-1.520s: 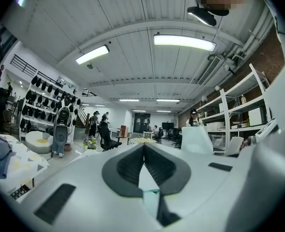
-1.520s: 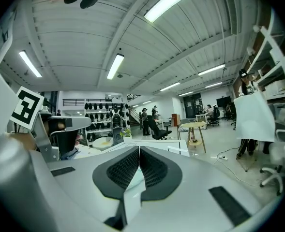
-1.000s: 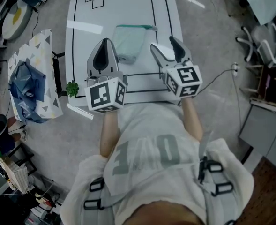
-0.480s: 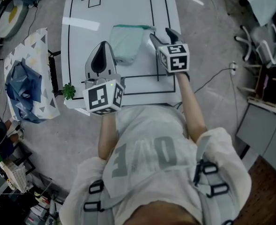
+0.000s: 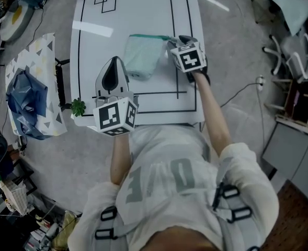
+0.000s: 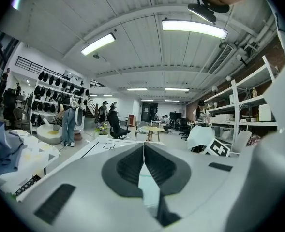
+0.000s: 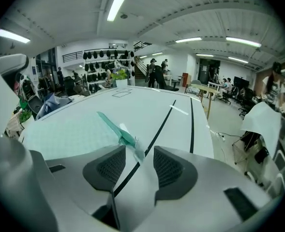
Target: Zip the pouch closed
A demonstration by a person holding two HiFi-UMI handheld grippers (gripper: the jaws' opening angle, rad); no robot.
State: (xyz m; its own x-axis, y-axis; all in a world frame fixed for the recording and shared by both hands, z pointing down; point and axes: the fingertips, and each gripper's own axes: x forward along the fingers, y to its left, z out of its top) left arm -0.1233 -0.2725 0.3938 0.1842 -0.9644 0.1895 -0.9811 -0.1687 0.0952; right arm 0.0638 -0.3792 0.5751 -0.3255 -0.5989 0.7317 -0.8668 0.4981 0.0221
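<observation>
Right tongs: the right gripper (image 7: 139, 152) (image 5: 174, 41) points steeply down at the pouch's far right corner. Its jaws are partly apart and have just been closing.
Between its jaws: the pale tab at the end of the dark green zipper strip (image 7: 114, 126) stands in the gap. The ribbed pads (image 7: 111, 166) are not seen pressing on it.
Left tongs: the left gripper (image 6: 143, 147) (image 5: 115, 61) has its jaws together with nothing between them. It points almost level, over the near left part of the table.
Pouch: the pale mint-green mesh fabric pouch (image 5: 142, 56) (image 7: 65, 129) lies flat on the table between the two grippers. Its zipper edge (image 5: 151, 36) is on the far side.
Left tongs and pouch: the tips are just beside the pouch's near left corner. Whether they touch cannot be told.
Table: the white table with black tape lines (image 5: 133, 9) (image 7: 147, 98). One black line (image 7: 157, 127) runs under the right gripper, just right of the pouch.
Beside the table: a small green plant (image 5: 78, 107) stands at the near left corner. A crumpled blue cloth (image 5: 24, 95) lies on a patterned side stand further left.
</observation>
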